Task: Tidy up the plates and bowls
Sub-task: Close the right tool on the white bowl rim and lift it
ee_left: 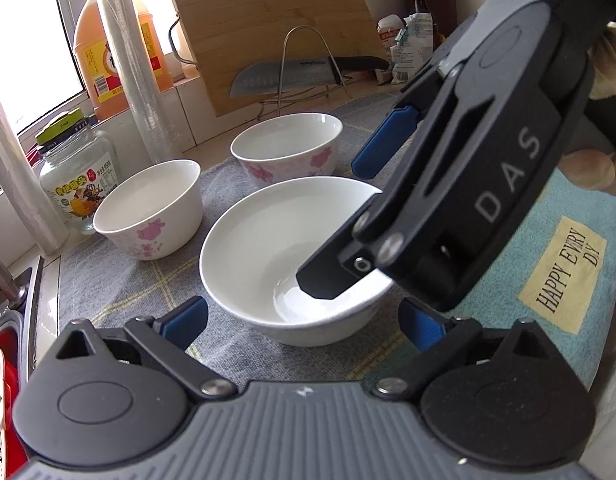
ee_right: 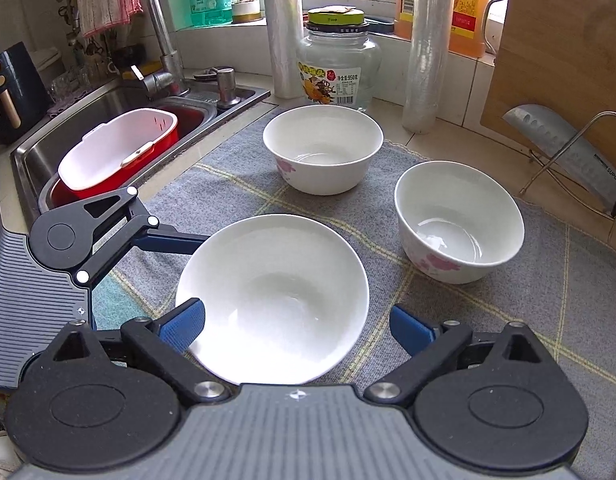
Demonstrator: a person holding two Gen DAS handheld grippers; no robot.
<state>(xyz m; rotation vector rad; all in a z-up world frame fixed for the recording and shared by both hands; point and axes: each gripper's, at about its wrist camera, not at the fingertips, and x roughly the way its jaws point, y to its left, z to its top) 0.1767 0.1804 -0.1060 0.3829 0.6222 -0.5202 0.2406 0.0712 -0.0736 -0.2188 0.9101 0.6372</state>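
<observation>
Glazed, rigid and likely slippery, the plain white bowl [ee_right: 273, 300] wants a rim pinch; both grippers, left [ee_left: 303, 320] and right [ee_right: 297, 328], have fingers spread open around it, empty.

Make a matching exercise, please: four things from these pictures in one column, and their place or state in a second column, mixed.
Things:
1. plain white bowl
2. knife
3. red basin
4. glass jar

Place or state:
A. sits in the sink
B. rests on a wire stand, against the cutting board
C. stands behind the flowered bowls, green lid on
D. lies on the grey mat between the open fingers of the right gripper

Pairs: 1-D, 2-B, 3-A, 4-C
</observation>
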